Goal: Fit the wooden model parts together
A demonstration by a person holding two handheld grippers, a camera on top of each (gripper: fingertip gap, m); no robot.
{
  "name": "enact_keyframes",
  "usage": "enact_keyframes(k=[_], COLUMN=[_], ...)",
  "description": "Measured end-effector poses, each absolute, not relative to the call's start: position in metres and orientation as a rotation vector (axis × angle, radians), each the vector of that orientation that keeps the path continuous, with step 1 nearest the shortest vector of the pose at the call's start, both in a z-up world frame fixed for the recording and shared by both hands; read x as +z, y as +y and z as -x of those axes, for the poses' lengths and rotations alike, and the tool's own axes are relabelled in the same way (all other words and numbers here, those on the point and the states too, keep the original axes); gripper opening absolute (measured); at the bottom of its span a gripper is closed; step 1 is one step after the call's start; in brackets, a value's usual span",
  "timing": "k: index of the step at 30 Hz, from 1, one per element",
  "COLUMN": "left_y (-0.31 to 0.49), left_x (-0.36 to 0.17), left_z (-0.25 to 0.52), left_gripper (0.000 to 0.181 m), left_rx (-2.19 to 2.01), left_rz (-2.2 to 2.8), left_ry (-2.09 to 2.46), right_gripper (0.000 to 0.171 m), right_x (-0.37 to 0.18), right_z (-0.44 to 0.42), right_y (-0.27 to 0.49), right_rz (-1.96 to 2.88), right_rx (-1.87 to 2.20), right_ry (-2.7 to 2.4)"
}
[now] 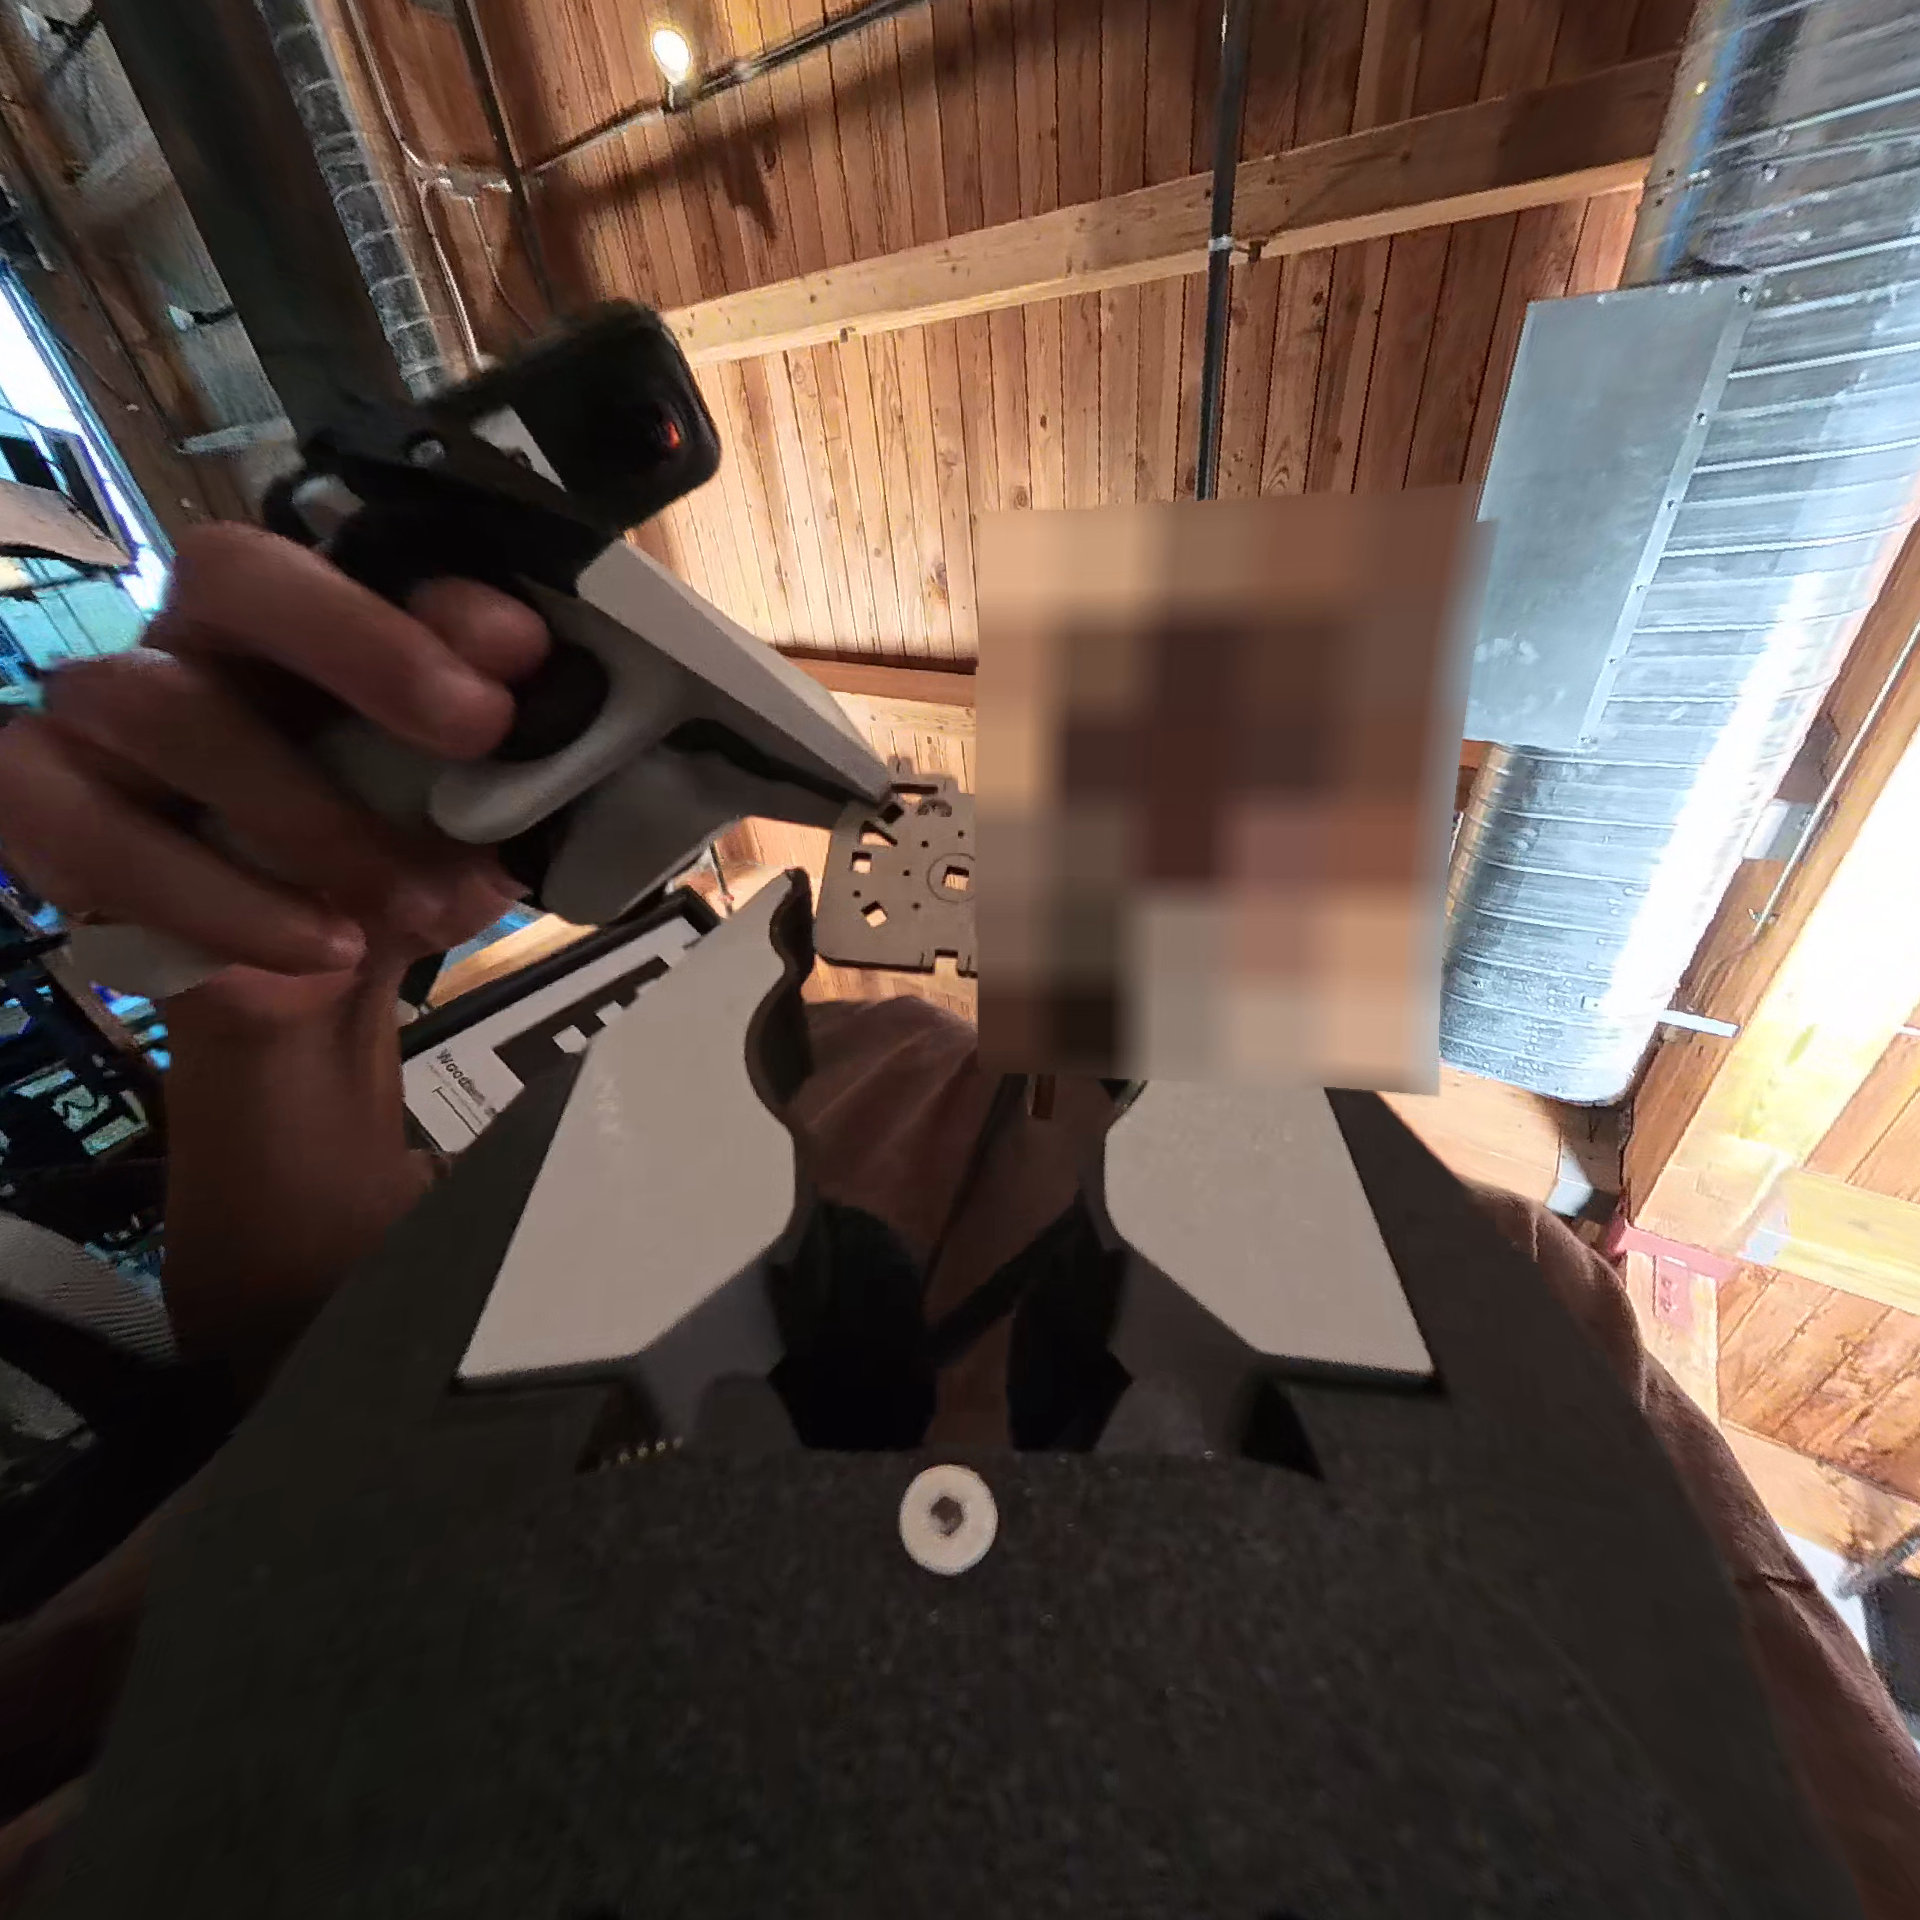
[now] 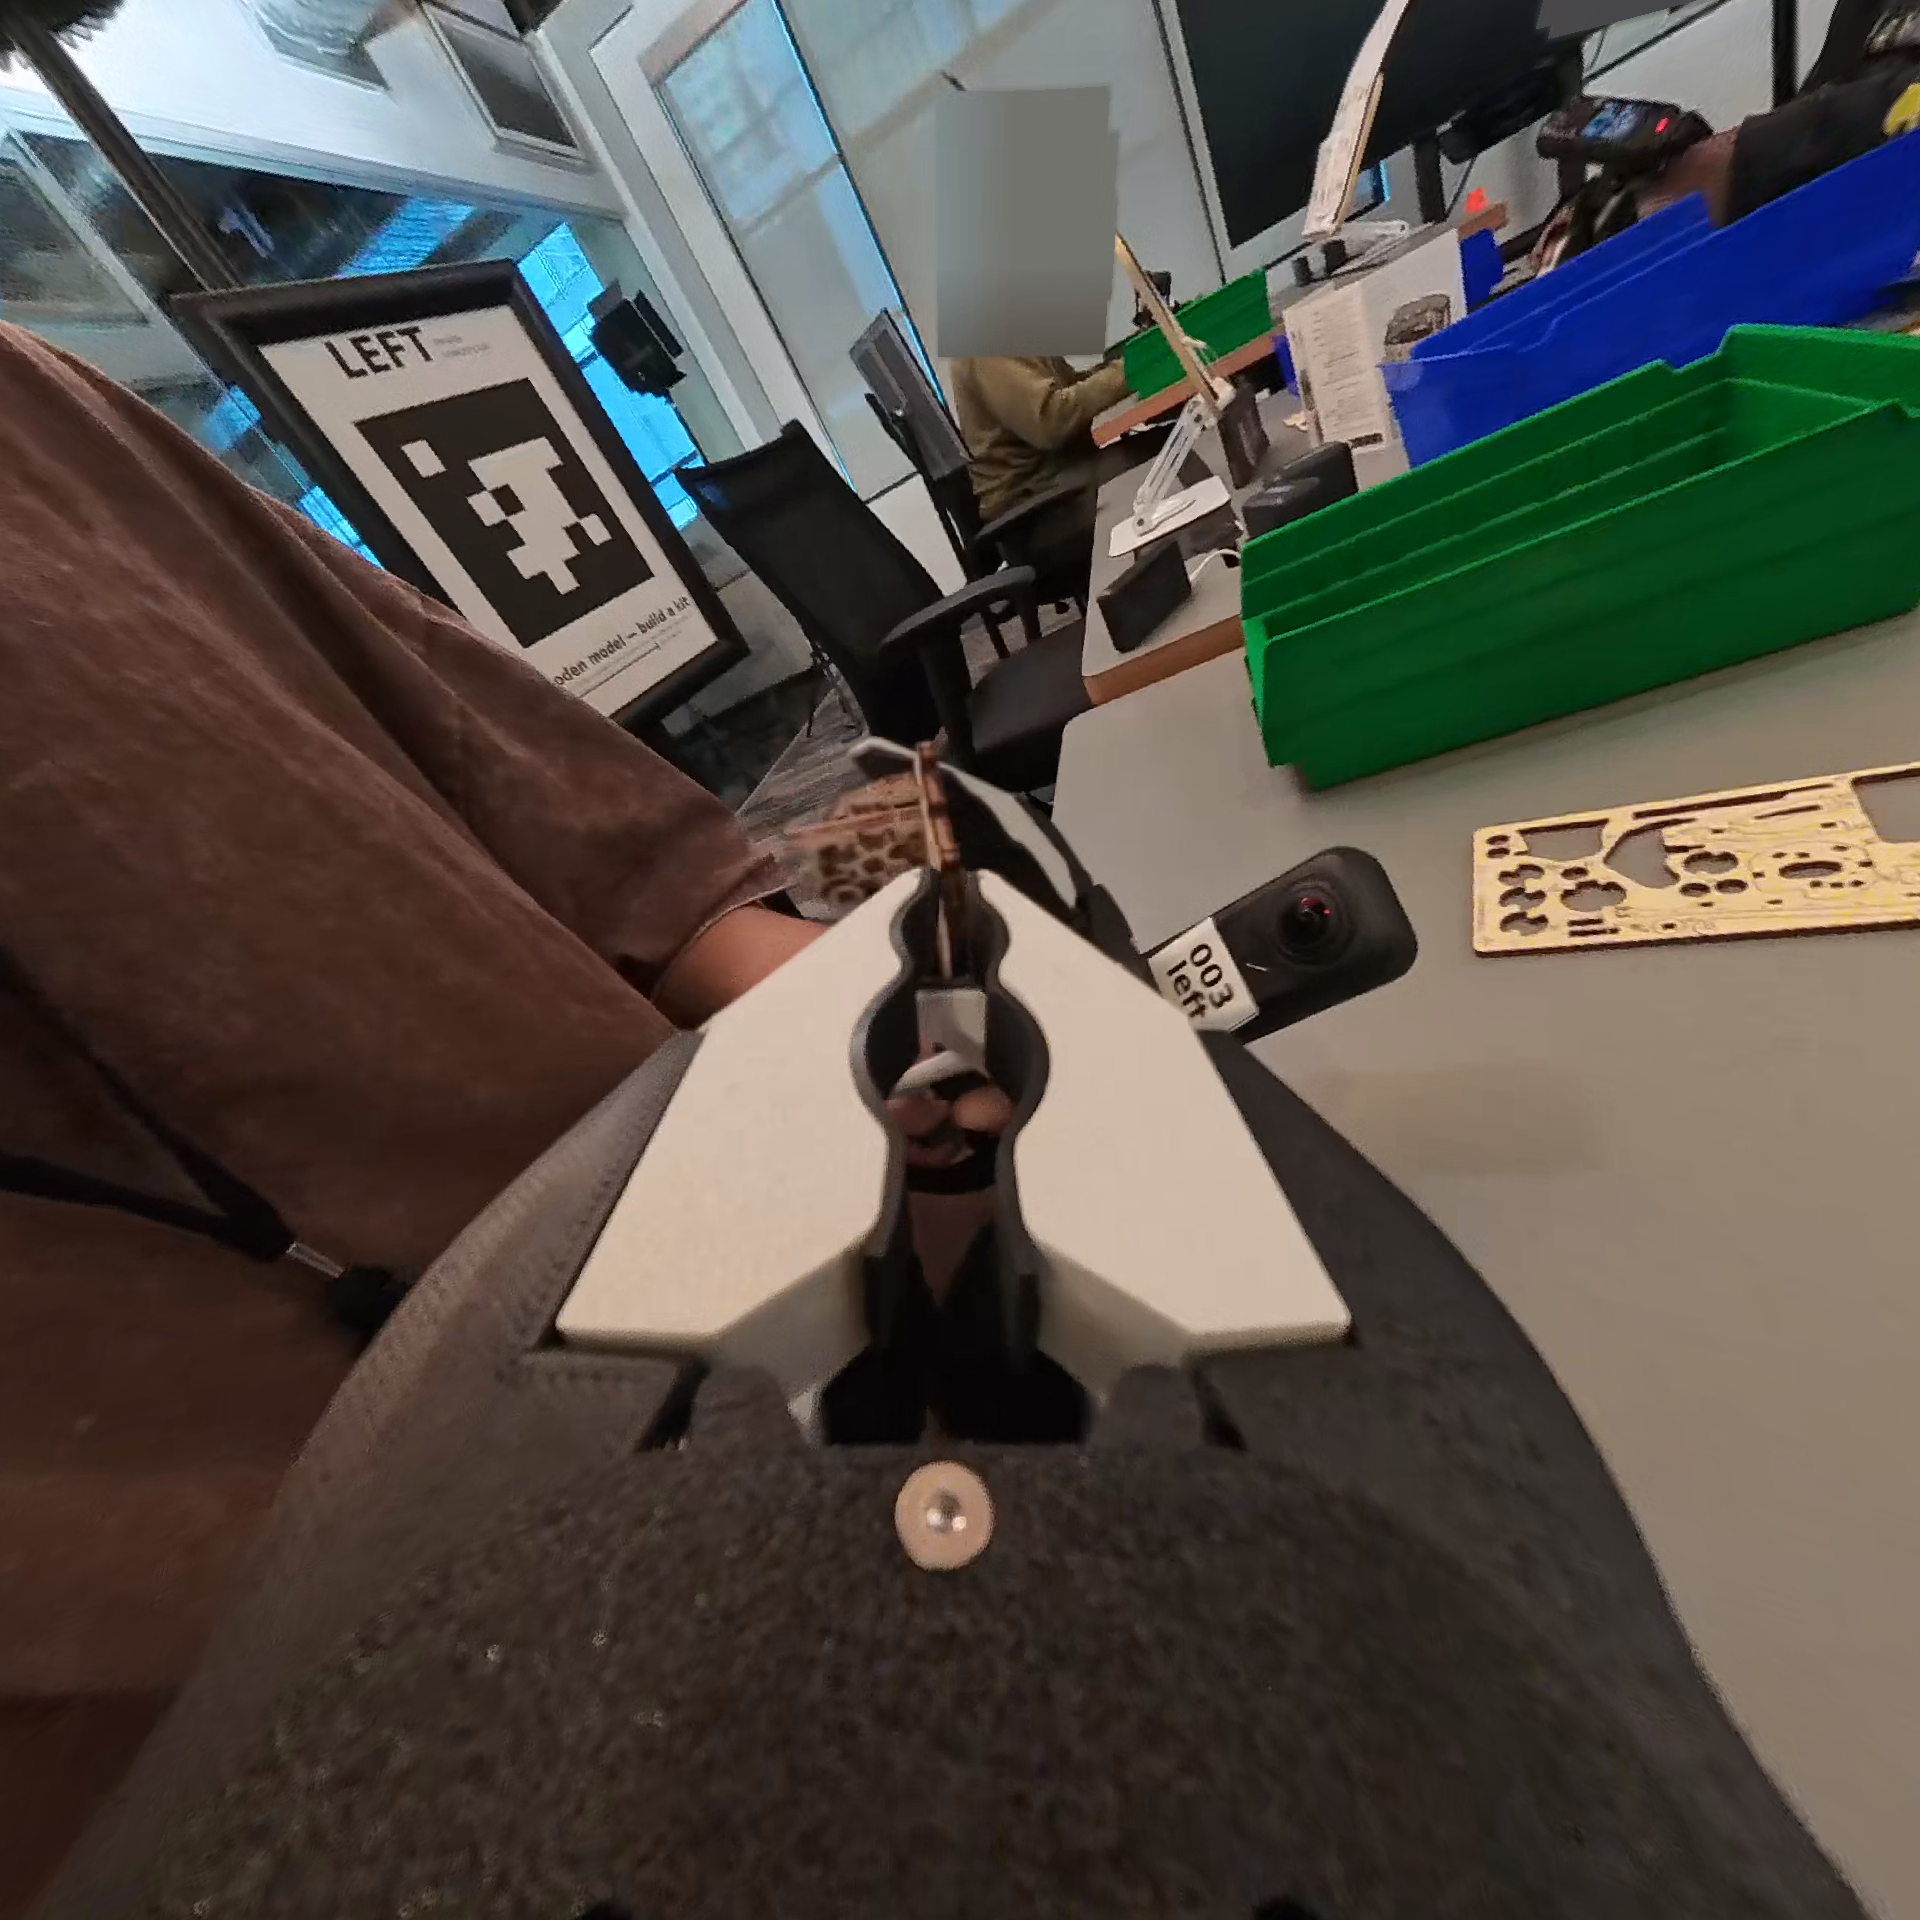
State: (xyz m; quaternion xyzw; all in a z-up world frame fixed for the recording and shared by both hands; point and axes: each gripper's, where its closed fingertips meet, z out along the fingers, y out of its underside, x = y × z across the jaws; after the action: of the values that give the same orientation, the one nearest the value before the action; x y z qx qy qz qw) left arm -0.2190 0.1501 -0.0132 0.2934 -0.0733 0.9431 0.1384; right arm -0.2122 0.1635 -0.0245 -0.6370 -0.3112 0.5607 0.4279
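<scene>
Two grippers are raised off the grey table (image 2: 1351, 1195), and the fitting step looks underway in mid-air rather than on the work surface. Green bins (image 2: 1558, 582) of smooth plastic sit stacked at the table's far side, blue bins (image 2: 1662, 301) behind them. Near them lies a pale plywood sheet (image 2: 1704, 862), flat and thin, riddled with holes where parts were popped out.

From the left wrist view, the left gripper (image 1: 935, 997) stands wide apart, its matte white fingers holding nothing that I can see, pointing up toward the plank ceiling. Just beyond it hangs a flat wooden plate (image 1: 904, 883) with square slots and round holes, dark against the light, partly hidden by a blur patch.

The right gripper (image 2: 948, 914) is pinched tight on the plate's thin edge, which stands upright between its tips.

I'd judge the plate is being steadied for a mating part. Next calls for the free claw to fetch a small piece and line its tab squarely with a slot, since thin plywood tabs snap easily.
</scene>
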Motion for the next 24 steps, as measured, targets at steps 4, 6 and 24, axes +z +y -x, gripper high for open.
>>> enact_keyframes(k=[4,6,24], left_y=[0.166,0.172,0.214], left_x=[-0.030,-0.037,-0.156], left_z=[0.211,0.210,0.160], left_gripper=[0.040,0.032,0.059], left_rx=[2.821,2.840,1.720], left_rz=[-1.089,-1.210,-2.882], left_ry=[-0.224,-0.262,-1.402], right_gripper=[0.003,0.003,0.003], right_x=[-0.032,-0.031,-0.184], right_z=[0.197,0.187,0.031], right_y=[0.170,0.172,0.207], right_rz=[1.645,1.616,2.173], right_rx=[1.387,1.418,0.967], right_ry=[-0.685,-0.595,0.158])
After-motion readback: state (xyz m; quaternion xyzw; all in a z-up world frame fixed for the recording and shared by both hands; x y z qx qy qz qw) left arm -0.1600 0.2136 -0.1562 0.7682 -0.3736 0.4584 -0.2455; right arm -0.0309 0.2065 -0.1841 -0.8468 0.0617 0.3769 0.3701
